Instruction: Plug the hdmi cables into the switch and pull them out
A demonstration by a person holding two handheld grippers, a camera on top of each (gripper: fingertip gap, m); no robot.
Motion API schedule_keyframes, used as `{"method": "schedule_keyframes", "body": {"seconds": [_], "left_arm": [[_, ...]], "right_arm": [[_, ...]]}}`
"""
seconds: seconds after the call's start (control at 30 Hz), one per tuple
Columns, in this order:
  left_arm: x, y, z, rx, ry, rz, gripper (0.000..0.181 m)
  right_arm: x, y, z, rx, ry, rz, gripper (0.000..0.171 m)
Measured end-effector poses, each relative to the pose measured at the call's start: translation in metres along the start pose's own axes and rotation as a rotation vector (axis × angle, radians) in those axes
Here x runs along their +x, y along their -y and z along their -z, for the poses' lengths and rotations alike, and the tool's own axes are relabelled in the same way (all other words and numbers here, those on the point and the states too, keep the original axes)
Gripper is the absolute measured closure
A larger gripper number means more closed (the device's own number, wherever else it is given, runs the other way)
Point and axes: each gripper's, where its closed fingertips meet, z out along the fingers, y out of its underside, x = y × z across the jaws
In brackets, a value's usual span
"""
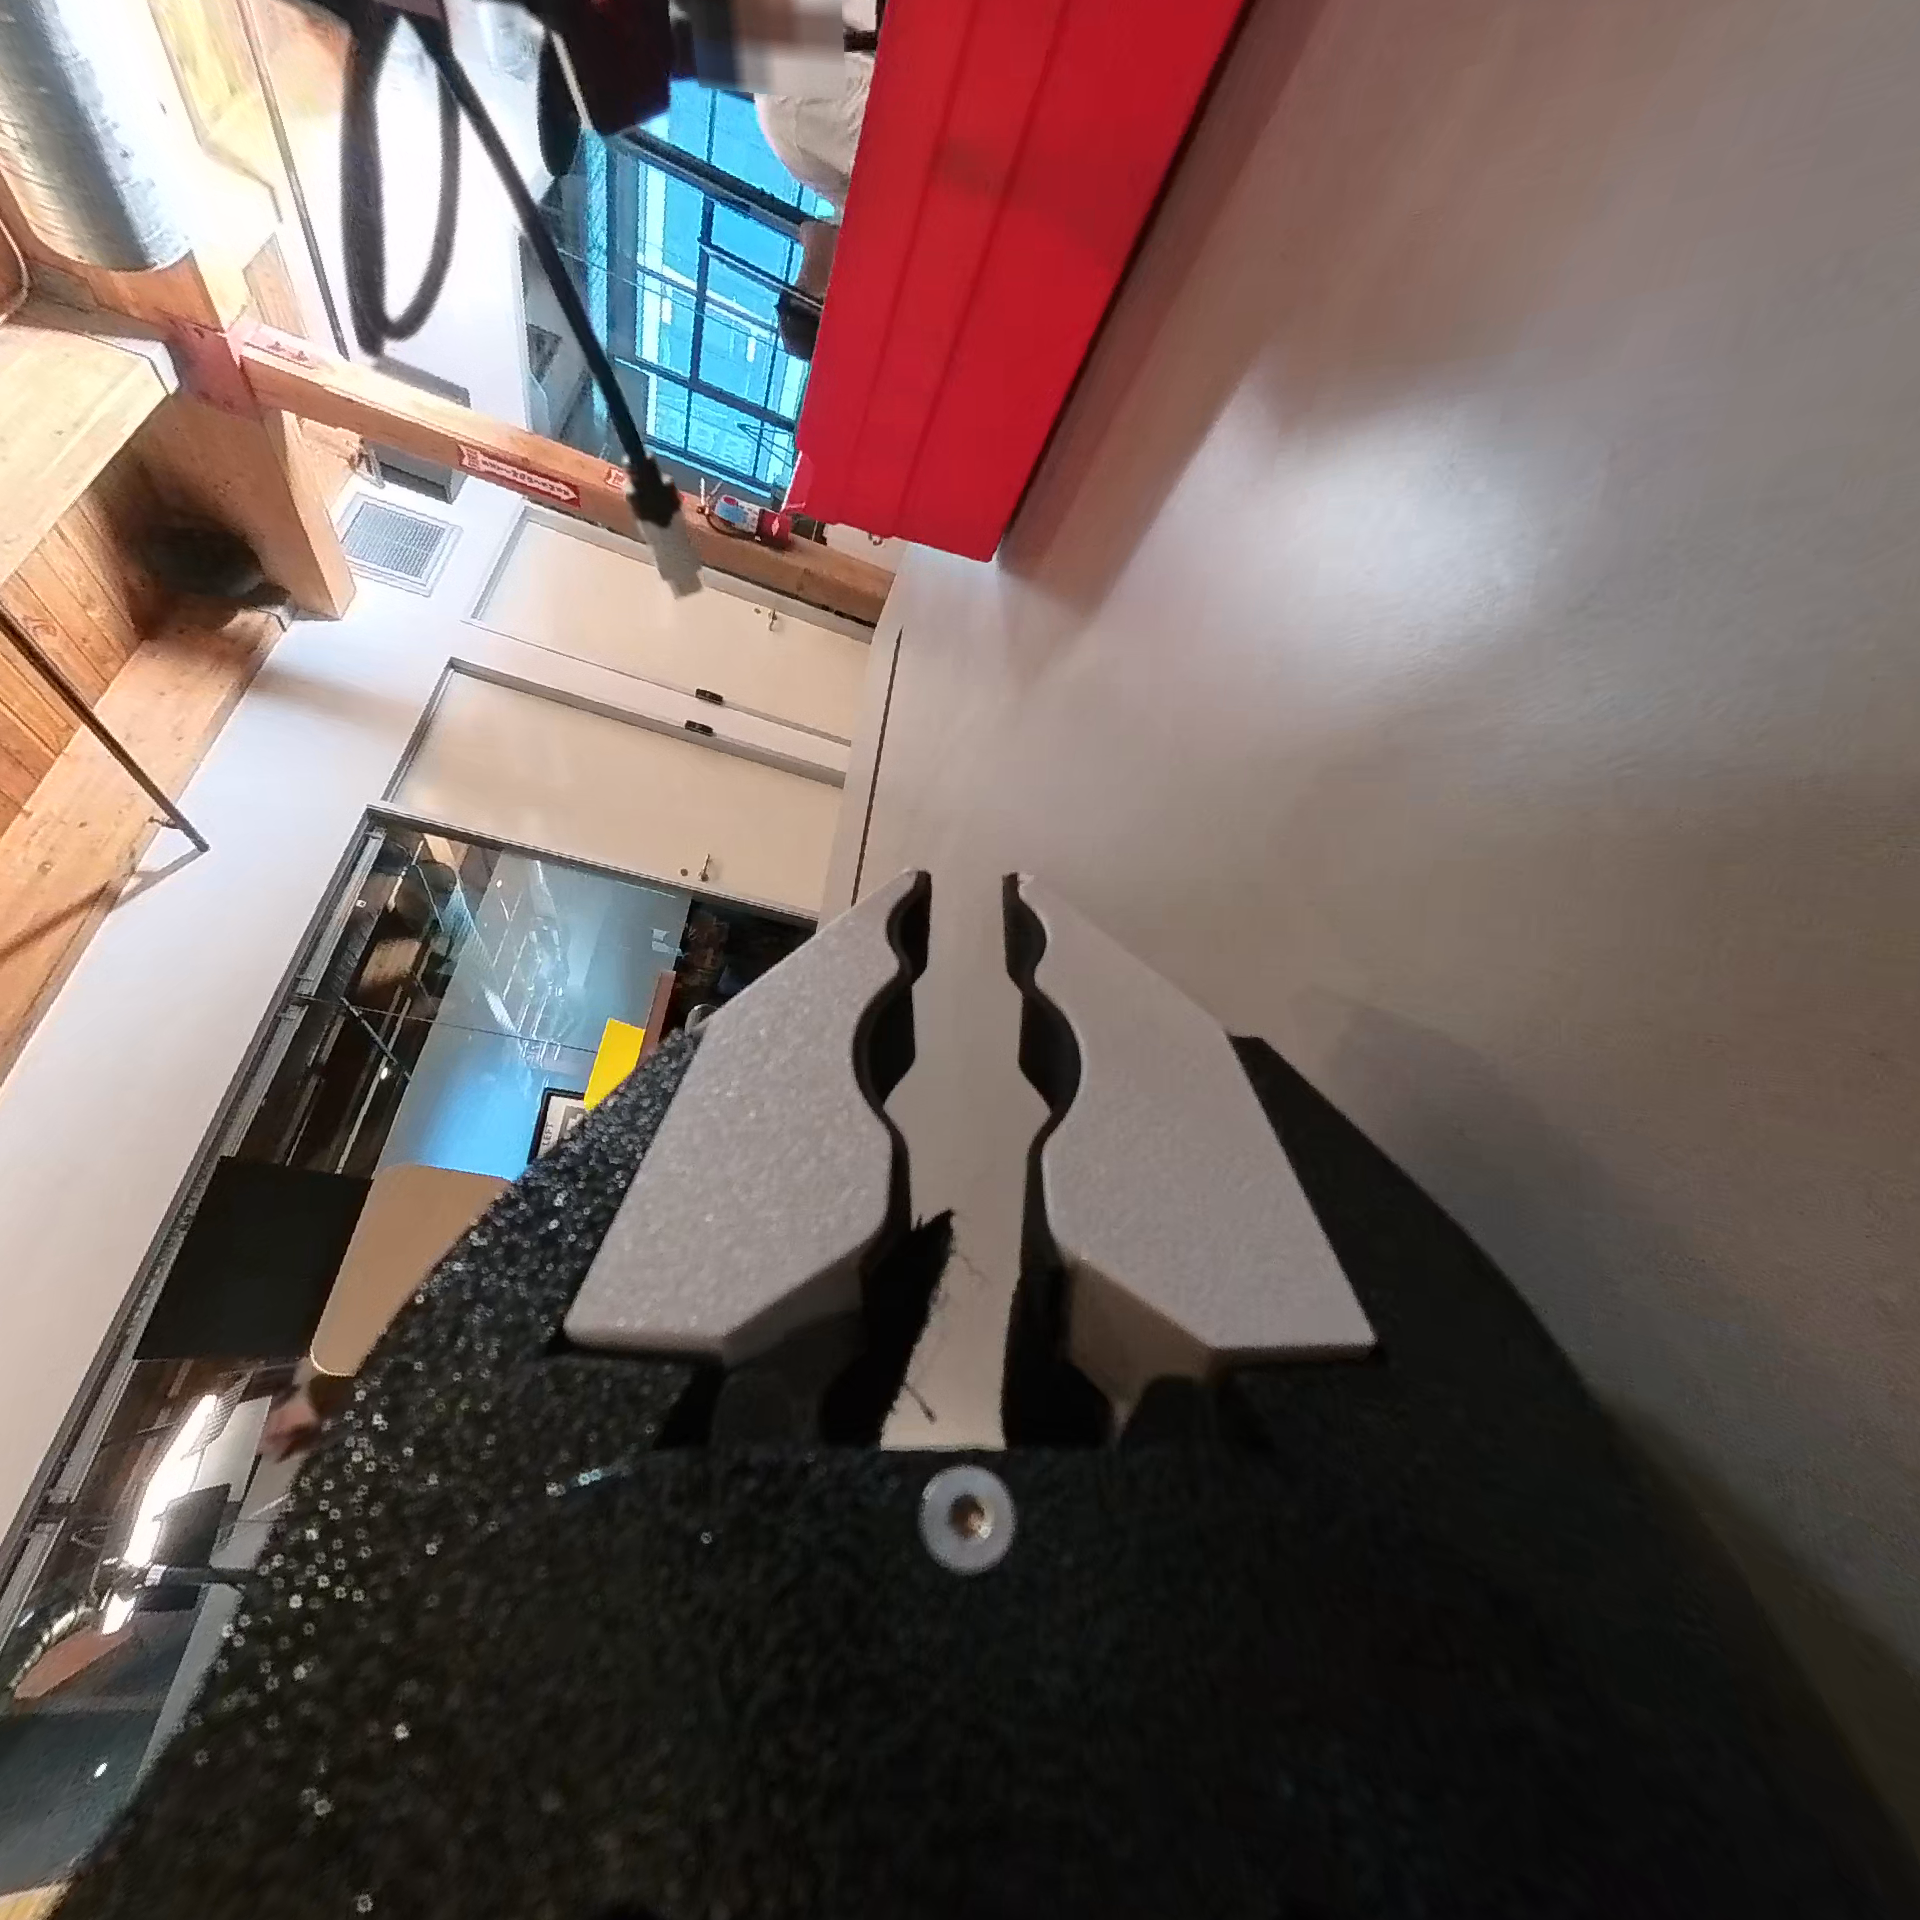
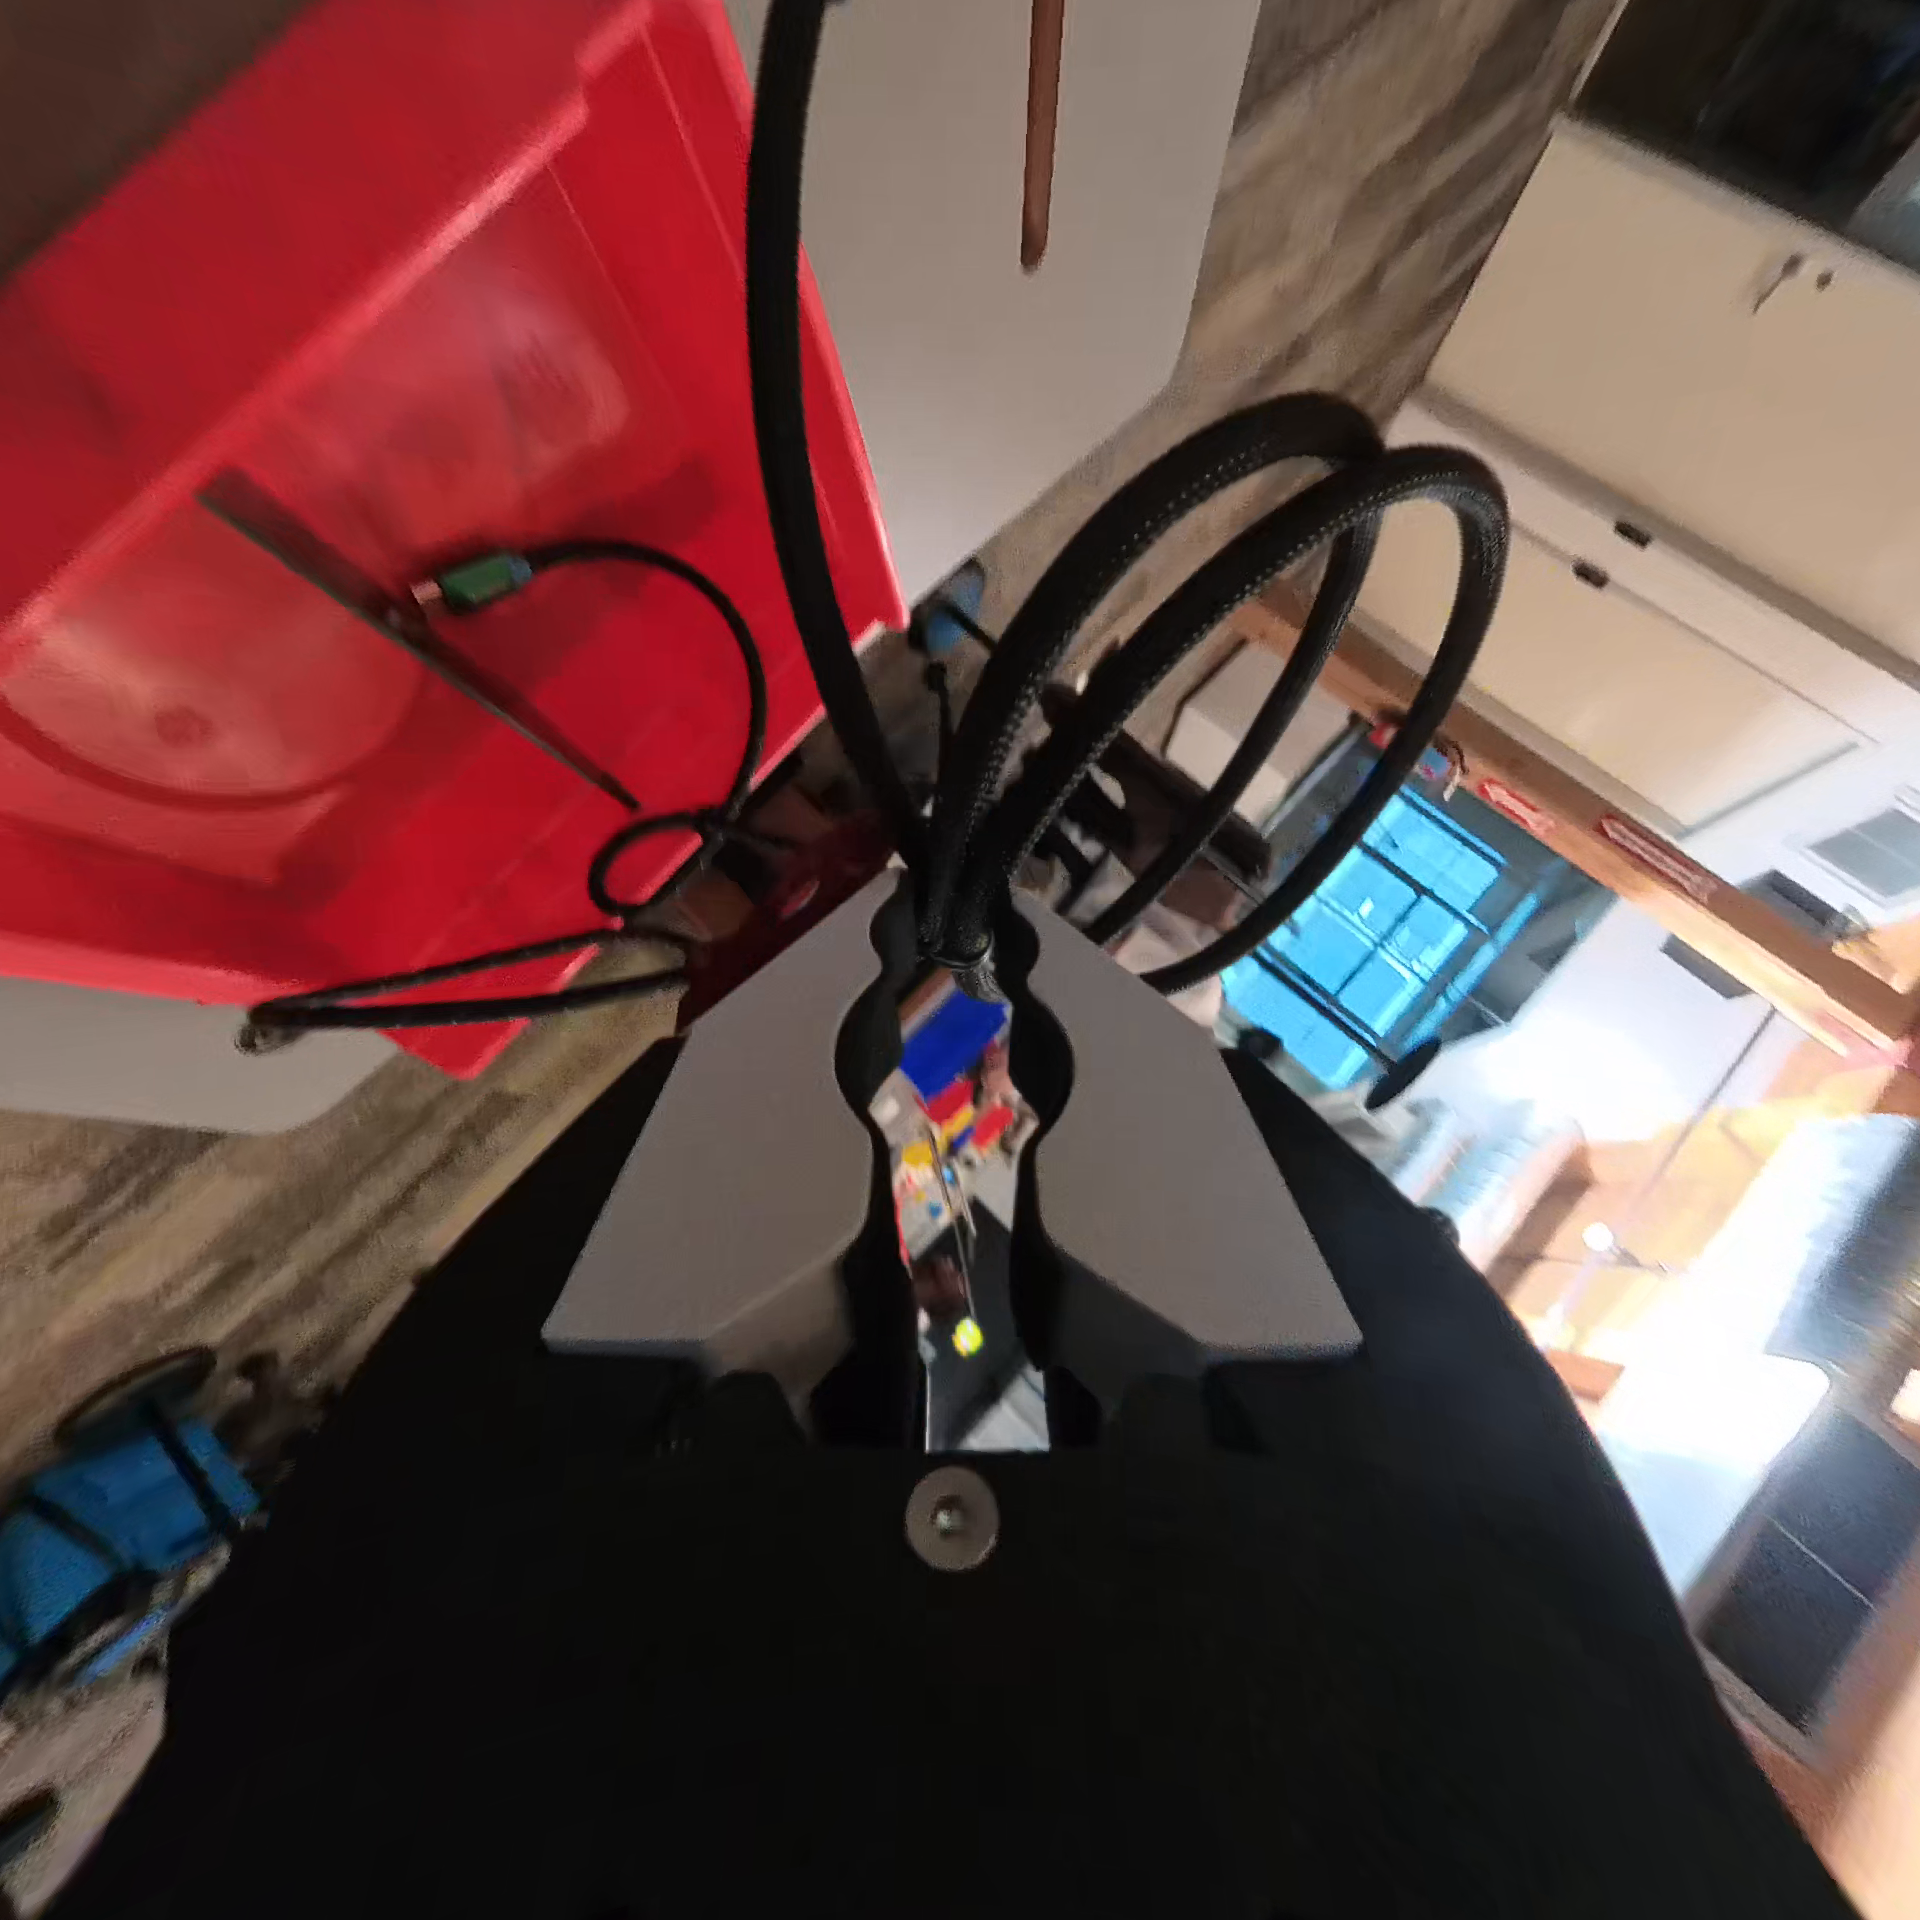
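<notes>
My right gripper (image 2: 958,935) is shut on a bundle of thick black braided HDMI cable (image 2: 1351,582), which loops out beyond the fingertips. A thinner black cable with a green plug (image 2: 483,582) hangs in front of the red bin (image 2: 364,343). In the left wrist view, my left gripper (image 1: 966,883) is empty with its jaws a small gap apart, over the white table (image 1: 1455,623). Far off at the top, the same black cable (image 1: 405,208) dangles in the air, ending in a silver plug (image 1: 670,551). I cannot see the switch in either view.
The red bin (image 1: 987,260) stands on the table beyond my left gripper. A blue object (image 2: 104,1538) sits at the lower left of the right wrist view. Walls, doors and windows lie behind. Both views are tilted, and the right wrist view is blurred. The grippers' ends are close to 40 centimetres from one another.
</notes>
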Motion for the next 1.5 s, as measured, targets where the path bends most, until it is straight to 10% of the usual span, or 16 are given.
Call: {"method": "schedule_keyframes", "body": {"seconds": [0.27,0.67,0.9,1.2,1.5], "left_arm": [[-0.014,0.033,-0.017,0.057,0.043,-0.006,0.167],[-0.025,0.154,-0.203,0.142,-0.210,0.050,0.090],[0.004,0.140,-0.253,0.009,-0.459,-0.058,0.099],[0.013,0.137,-0.252,0.006,-0.404,-0.087,0.088],[0.007,0.135,-0.234,0.007,-0.302,-0.054,0.095]], "right_arm": [[-0.006,-0.012,0.004,-0.163,0.018,0.087,0.157],[0.002,-0.027,0.001,-0.097,0.085,0.048,0.158],[0.002,-0.044,-0.005,-0.149,0.081,0.099,0.157],[0.000,-0.088,-0.039,-0.505,0.067,0.404,0.158],[-0.049,0.048,-0.076,-0.044,0.268,0.523,0.159]]}}
